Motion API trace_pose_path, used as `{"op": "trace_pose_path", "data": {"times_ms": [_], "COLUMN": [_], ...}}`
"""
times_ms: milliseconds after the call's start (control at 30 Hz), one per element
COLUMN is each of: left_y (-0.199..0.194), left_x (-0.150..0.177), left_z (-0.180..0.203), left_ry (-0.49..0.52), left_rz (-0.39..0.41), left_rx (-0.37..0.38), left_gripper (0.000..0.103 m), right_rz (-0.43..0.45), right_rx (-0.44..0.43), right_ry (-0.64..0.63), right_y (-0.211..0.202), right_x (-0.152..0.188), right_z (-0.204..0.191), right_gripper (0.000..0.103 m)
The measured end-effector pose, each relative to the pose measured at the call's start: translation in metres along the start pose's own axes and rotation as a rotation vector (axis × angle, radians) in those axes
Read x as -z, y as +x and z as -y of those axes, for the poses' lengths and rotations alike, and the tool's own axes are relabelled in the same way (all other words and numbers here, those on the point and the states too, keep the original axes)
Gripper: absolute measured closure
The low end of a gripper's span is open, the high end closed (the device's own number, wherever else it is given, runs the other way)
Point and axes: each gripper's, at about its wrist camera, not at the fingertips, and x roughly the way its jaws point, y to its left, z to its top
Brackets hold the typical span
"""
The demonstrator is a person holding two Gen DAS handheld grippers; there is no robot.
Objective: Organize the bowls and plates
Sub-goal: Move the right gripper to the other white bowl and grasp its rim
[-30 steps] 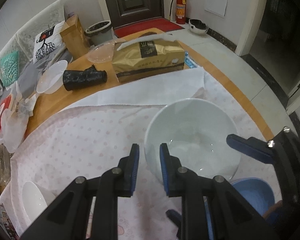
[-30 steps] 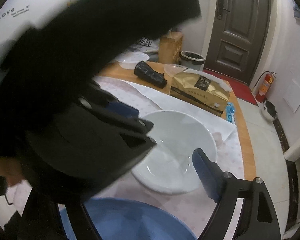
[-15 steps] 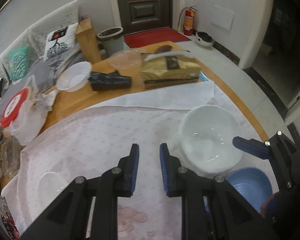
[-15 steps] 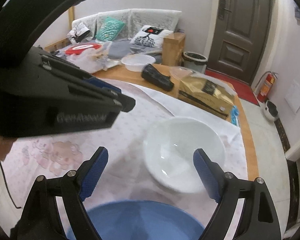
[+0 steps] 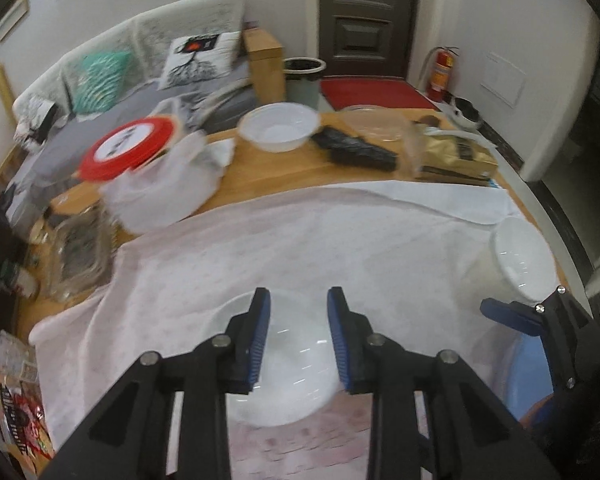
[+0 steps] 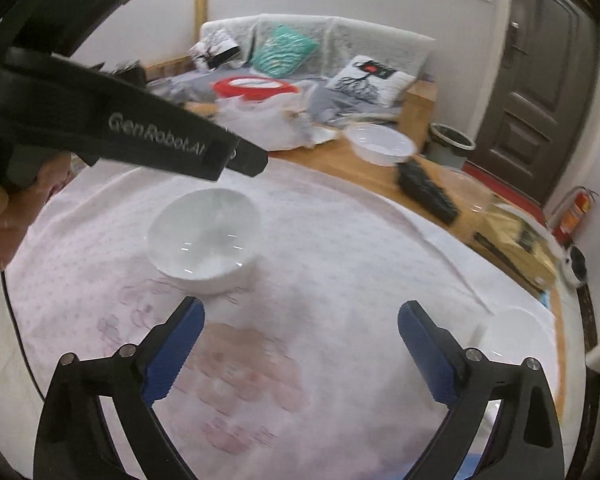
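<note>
A small white bowl (image 5: 284, 364) sits on the pink dotted cloth, right under my left gripper (image 5: 298, 336); it also shows in the right wrist view (image 6: 204, 236). The left gripper's jaws stand a little apart, above the bowl, holding nothing. A larger white bowl (image 5: 522, 258) sits at the table's right edge, seen also in the right wrist view (image 6: 516, 340). A blue bowl (image 5: 516, 376) lies at the near right, below my right gripper (image 5: 512, 316). My right gripper (image 6: 300, 344) is wide open and empty over the cloth.
On the bare wood at the back stand a clear plastic bowl (image 5: 278, 126), a black roll (image 5: 354, 148), a gold bag (image 5: 456, 156), and a red-lidded container in a plastic bag (image 5: 136, 148). A glass dish (image 5: 76, 256) sits at the left edge.
My left gripper has swung left from the large white bowl to above the small white bowl, and its jaws have opened slightly. The right gripper's view has turned left too.
</note>
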Motion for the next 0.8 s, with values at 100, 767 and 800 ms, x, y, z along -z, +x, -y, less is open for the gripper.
{"op": "trace_pose_path", "data": {"times_ms": [100,767,800], "left_y": [0.006,0.071,0.073], "left_x": [0.013,0.058,0.058], "left_z": [-0.032,-0.079,-0.079], "left_ry": [-0.029,-0.121,-0.122], "left_rz": [-0.014,-0.104,-0.105], "left_rx": [-0.012,0.115,0.116], "left_gripper": [0.076,0.076,0.076], "right_rz": [-0.022,-0.09,-0.092], "right_rx": [-0.036,-0.062,-0.067], "right_ry": [-0.013,-0.052,-0.048], "right_y": [0.018,0.1,0.103], "right_x": [-0.007,-0.014,-0.014], "right_z": [-0.02,-0.062,-0.061], "right_gripper": [0.006,0.006,0.006]}}
